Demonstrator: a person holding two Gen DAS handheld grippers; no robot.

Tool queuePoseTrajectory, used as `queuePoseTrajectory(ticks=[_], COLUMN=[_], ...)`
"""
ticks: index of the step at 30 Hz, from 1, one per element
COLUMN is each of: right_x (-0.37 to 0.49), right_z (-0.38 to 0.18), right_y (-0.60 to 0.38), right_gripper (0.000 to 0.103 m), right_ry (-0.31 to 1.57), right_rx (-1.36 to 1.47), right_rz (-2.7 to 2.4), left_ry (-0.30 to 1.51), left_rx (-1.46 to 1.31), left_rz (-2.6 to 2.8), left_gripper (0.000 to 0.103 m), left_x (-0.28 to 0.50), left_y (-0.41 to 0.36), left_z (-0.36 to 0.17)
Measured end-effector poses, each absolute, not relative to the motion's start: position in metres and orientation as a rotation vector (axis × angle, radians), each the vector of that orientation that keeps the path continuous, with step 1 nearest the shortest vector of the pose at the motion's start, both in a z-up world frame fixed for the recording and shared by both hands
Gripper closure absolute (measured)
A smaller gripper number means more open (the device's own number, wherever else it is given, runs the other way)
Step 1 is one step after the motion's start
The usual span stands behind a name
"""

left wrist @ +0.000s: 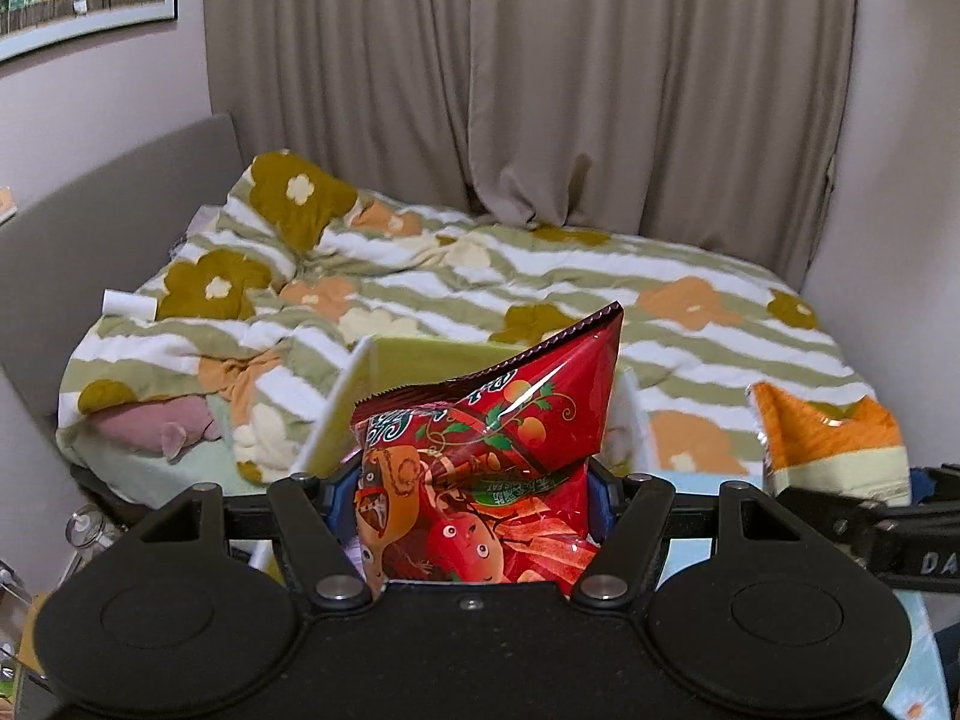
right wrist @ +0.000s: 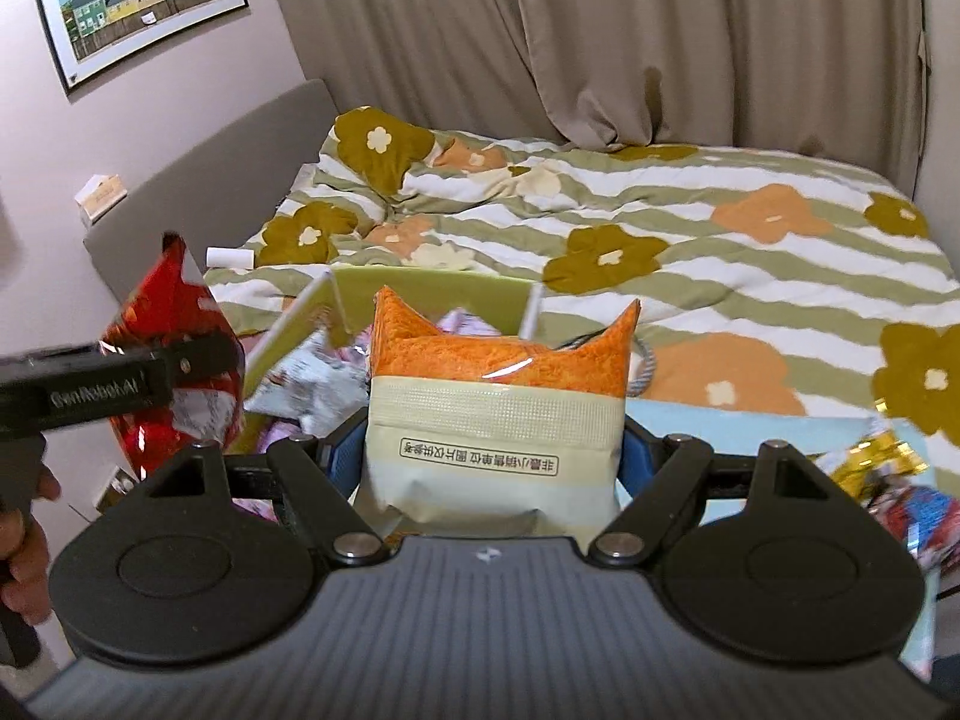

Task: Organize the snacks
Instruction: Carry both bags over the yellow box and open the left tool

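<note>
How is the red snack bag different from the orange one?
The red bag is glossy, with cartoon faces and vines; the orange and cream bag is plainer, with a small box of printed text. The red bag looks crumpled and leans; the orange bag sits straighter, its two corners poking up. The left gripper holds the red one, the right gripper the orange one. Both are sealed and lifted.

Left gripper [left wrist: 474, 498] squeezing a red snack bag [left wrist: 498, 450], bag standing up. Behind it, green box [left wrist: 414, 360] on a flowery bed [left wrist: 690, 300]. Orange bag [left wrist: 828, 444] at right.
</note>
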State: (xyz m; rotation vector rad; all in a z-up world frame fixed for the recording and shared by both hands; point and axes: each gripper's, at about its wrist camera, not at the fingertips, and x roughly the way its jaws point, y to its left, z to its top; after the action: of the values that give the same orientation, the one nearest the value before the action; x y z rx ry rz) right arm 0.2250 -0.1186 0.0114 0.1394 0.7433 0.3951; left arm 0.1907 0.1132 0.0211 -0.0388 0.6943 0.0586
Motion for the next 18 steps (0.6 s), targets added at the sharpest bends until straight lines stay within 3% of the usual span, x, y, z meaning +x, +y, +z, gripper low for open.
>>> queuePoseTrajectory(ticks=[9,11,12,18], right_x=[0.239,0.239,0.239,0.237], right_z=[-0.005,-0.010,-0.011,-0.016], right_y=[-0.051,-0.044,-0.042,-0.035], right_gripper=[0.009,0.009,0.009,0.009], right_ry=[0.792,0.802,0.805,0.816], right_rx=[0.160,0.169,0.172,0.185], right_rz=[0.321,0.297,0.284,0.217], left_ry=[0.809,0.816,0.816,0.816], left_rx=[-0.040,-0.046,-0.043,-0.053], left_rz=[-0.034,-0.059,-0.071,-0.105], left_gripper=[0.029,0.014,0.001,0.000], left_x=[0.214,0.215,0.215,0.211], left_y=[0.162,0.165,0.165,0.178], left_z=[-0.025,-0.033,-0.036,-0.042])
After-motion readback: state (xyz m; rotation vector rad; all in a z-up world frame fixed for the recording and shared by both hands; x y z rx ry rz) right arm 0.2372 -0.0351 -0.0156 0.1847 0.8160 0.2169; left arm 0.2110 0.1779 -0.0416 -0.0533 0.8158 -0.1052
